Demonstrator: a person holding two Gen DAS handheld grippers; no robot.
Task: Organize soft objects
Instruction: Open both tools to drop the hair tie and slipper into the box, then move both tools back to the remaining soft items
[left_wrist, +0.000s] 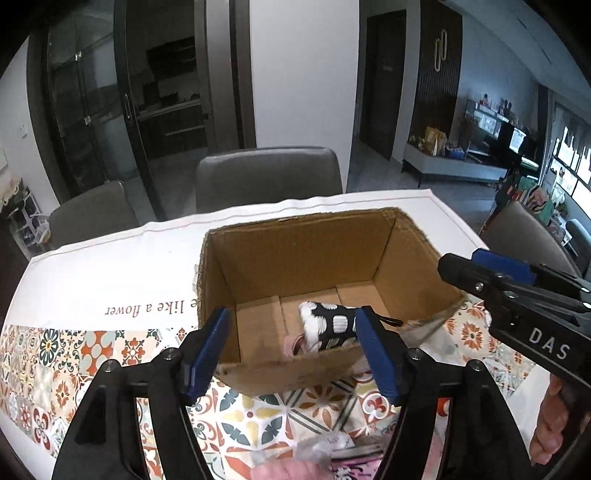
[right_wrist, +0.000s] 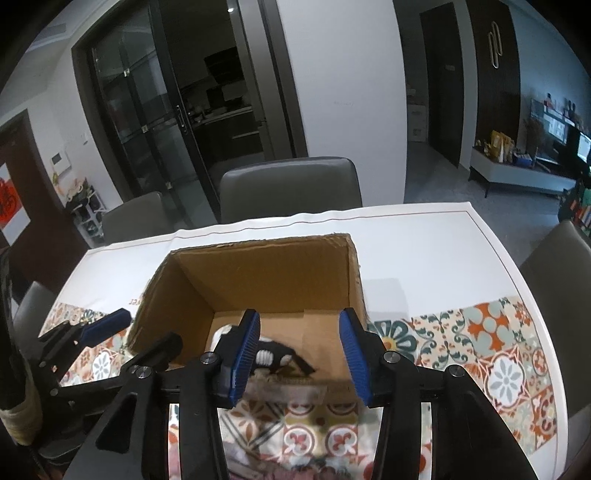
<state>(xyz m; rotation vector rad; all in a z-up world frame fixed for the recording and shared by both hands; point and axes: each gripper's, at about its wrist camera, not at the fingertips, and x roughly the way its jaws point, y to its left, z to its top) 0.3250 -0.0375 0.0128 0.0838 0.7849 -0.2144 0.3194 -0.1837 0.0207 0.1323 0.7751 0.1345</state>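
An open cardboard box stands on the table. On its floor lies a black-and-white soft bundle, with a bit of pink fabric beside it near the front wall. My left gripper hangs over the box's near edge, open, nothing between its blue pads. Over the same edge my right gripper is open too, with the bundle lying below it, untouched. Each gripper shows in the other's view: the right gripper at the box's right corner, the left gripper at its left corner.
A tile-patterned cloth with a white printed band covers the table. More pink soft things and a clear plastic bit lie at the near edge. Grey chairs stand along the far side.
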